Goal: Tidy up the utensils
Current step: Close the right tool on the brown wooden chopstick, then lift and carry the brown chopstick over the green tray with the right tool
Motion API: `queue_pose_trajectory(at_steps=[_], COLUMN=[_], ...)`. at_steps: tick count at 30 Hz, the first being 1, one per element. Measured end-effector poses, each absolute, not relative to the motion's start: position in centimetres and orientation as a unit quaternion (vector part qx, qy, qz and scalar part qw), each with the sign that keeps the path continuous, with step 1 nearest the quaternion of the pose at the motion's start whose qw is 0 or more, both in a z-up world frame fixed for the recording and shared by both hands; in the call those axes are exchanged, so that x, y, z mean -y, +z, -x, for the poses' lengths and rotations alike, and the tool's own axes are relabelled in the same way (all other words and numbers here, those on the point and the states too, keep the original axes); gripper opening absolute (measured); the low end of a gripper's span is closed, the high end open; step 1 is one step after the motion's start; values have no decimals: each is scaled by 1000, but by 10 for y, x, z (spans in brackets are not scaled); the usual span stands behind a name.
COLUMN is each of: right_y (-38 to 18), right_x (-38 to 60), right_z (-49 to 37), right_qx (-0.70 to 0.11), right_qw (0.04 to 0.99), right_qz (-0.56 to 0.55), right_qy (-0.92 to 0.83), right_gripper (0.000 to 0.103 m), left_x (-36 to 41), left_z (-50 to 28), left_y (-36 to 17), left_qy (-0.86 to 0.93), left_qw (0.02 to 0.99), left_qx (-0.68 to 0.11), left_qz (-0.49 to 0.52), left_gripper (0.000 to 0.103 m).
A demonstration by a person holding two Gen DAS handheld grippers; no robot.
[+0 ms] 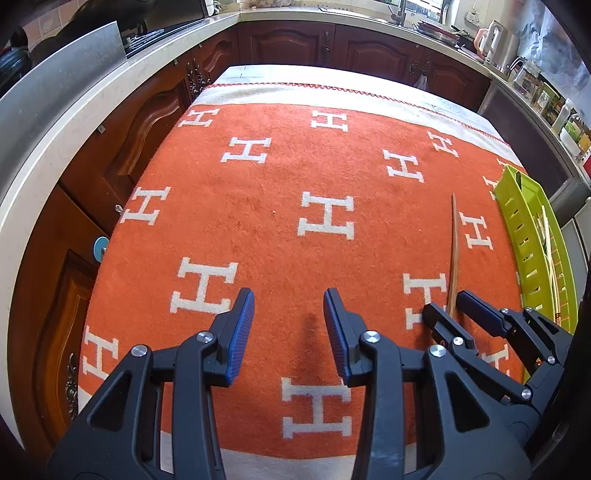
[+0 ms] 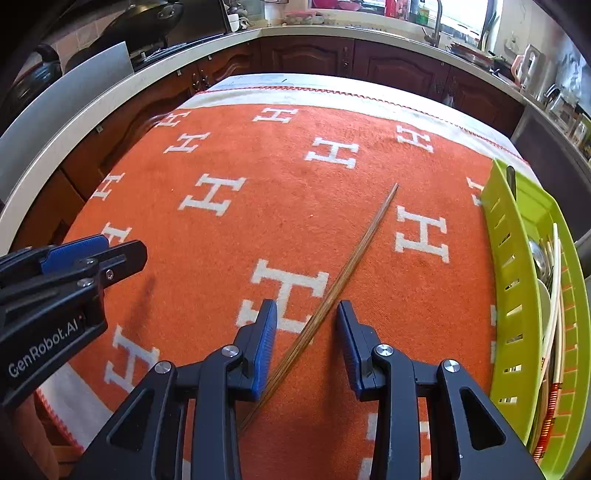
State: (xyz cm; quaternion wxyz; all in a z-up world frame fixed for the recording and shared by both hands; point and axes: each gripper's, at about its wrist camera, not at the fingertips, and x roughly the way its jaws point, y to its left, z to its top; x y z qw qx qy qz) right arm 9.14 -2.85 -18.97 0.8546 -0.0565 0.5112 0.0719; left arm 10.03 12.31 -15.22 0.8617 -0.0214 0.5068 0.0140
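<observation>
Right now our right gripper (image 2: 306, 332), jaws apart, straddles the chopstick (image 2: 347, 267) untouched: light, stiff, thin, rolls easily; we'd pinch its thicker near end. Left gripper (image 1: 289, 325) apart, empty.

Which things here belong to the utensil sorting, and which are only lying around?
Belong to the job:
- wooden chopstick on the orange cloth, lying between the right tongs
- green basket already holding utensils

Just lying about:
- kettle on the counter
- jars on the counter
- faucet
</observation>
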Motion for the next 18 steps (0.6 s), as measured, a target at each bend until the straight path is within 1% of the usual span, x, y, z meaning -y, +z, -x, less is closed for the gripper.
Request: queue_pose_trajectory(at_steps=[2,3,4,7,12,13,14,16,18], right_y=[-190,-189,-189,-188,-185,-184,-183,-177,-169], right_x=[30,31,32,39,63,69,72,81,86], right_z=[-91,-91,-91,-91,-97,-99,-99,-100,-100], right_qx=[-511,-510,-509,-509,-526,-529,-530,-526,-521], right_qw=[855,856,857,857,846,844,843,845,848], right_qz=[51,53,52,36,-24,-34,-39,-53,-61], right_qy=[71,69,67,71,78,76,76,78,84], right_gripper=[28,19,14,12,6,6,6,6,6], left_x=[-123,-123,-122,-118,-107,-106,-103,-99,-95], left_z=[-100,-100,-99,-97,-93,-92,-92,-90,-89], left_y=[-152,-152,-151,-147,-138,-137,-135,-131,-127], left_qy=[14,13,13,9,1,-1,-3,-4,-7], left_qw=[862,862,862,864,867,867,868,870,871], left_qx=[-507,-507,-506,-503,-498,-498,-497,-493,-491], left_qz=[23,22,21,17,7,6,4,1,-2], left_gripper=[36,35,36,36,36,38,44,53,55])
